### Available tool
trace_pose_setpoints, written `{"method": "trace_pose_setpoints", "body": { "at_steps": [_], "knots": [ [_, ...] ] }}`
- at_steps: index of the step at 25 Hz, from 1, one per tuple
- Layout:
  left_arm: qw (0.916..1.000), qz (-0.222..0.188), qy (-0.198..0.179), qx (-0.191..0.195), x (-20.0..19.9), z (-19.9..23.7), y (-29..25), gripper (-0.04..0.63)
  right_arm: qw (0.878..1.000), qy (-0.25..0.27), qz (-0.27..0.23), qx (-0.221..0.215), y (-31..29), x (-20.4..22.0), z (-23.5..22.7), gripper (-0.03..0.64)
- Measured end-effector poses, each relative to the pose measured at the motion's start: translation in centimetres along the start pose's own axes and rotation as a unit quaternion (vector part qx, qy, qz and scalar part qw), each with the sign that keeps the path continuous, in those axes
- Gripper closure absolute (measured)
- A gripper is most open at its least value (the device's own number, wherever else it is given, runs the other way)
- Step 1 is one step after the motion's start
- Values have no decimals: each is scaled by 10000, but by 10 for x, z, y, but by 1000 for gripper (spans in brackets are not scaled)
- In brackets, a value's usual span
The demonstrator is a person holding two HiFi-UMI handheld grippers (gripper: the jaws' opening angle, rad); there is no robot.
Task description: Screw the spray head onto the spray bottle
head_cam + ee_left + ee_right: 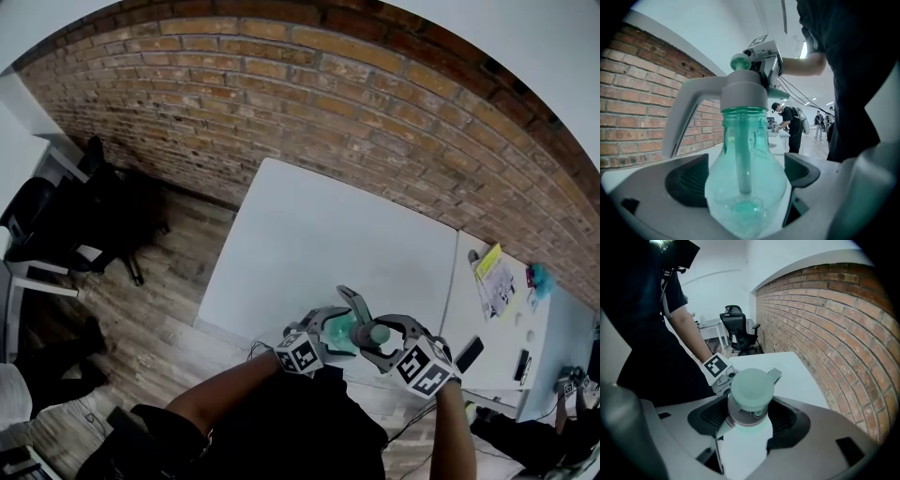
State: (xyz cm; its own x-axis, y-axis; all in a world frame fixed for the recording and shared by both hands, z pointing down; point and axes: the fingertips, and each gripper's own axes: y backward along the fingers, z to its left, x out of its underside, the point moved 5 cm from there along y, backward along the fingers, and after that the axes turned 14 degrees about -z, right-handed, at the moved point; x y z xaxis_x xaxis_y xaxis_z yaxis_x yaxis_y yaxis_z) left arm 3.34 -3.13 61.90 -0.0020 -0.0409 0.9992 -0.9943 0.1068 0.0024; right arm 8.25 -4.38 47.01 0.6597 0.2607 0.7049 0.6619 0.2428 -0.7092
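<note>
head view: steeply down over table (319,234) | gripper views: close-up, seemingly opposed, sharing spray bottle (743,183)

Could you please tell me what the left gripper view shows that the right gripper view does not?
Only the left gripper view shows the green spray bottle side-on, dip tube inside, clamped by the left gripper, with people in the background. Only the right gripper view shows the black office chair and the right gripper shut around the spray head, seen knob-first. Both show the spray head and the brick wall.
</note>
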Motion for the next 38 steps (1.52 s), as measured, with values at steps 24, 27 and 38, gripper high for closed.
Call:
{"method": "trace_pose_setpoints", "body": {
  "at_steps": [24,27,38],
  "knots": [
    [9990,357,-100,-233,20,0,8,104,9910,1215,23,-562,2,1,1,345],
    [9991,370,-115,-165,20,0,5,104,9974,645,-129,-283,12,-1,4,336],
    [9991,351,-121,-203,21,-2,6,105,9662,-1771,-394,1829,9,-19,7,320]
  ]
}}
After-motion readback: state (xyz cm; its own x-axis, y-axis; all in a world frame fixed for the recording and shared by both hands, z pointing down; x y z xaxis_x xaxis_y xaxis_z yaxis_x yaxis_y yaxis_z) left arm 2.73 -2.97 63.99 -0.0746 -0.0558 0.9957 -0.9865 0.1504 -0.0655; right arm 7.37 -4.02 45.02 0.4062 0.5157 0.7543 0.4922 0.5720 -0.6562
